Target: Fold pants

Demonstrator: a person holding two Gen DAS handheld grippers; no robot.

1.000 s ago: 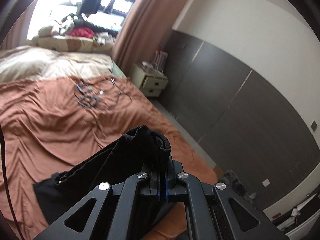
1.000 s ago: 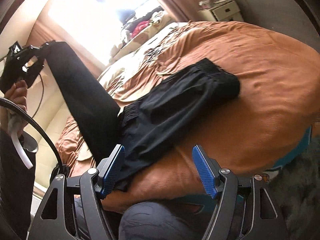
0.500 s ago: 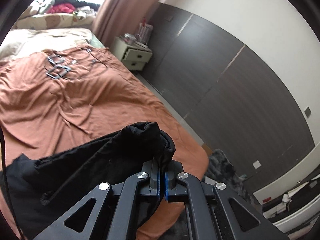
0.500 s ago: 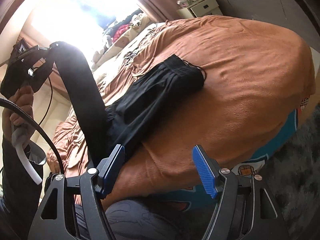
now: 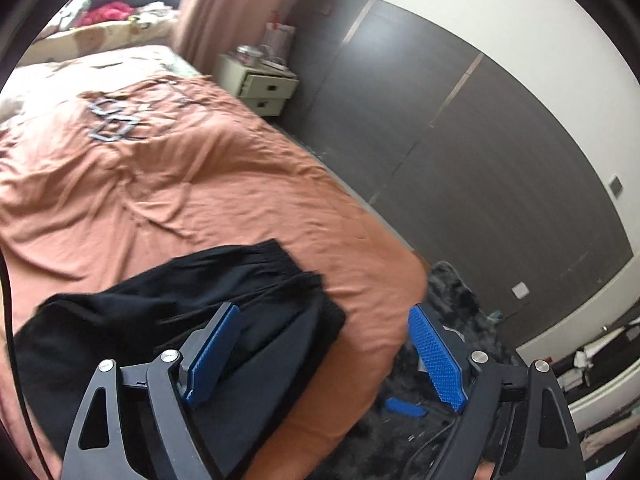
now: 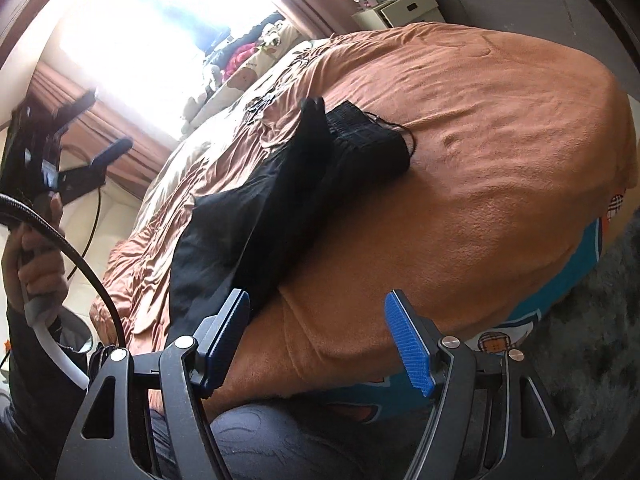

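The left gripper (image 5: 324,356), jaws just sprung wide, hangs empty above the black pants (image 5: 168,320) on the bed (image 5: 200,184); the right gripper (image 6: 320,340) gapes empty.

Pants (image 5: 168,320) partly hidden (by left gripper (image 5: 320,356)).

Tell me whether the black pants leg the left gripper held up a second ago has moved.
Yes. The pants leg has dropped from beside the window onto the orange bedspread; the left gripper jaws have just opened and nothing is between them.
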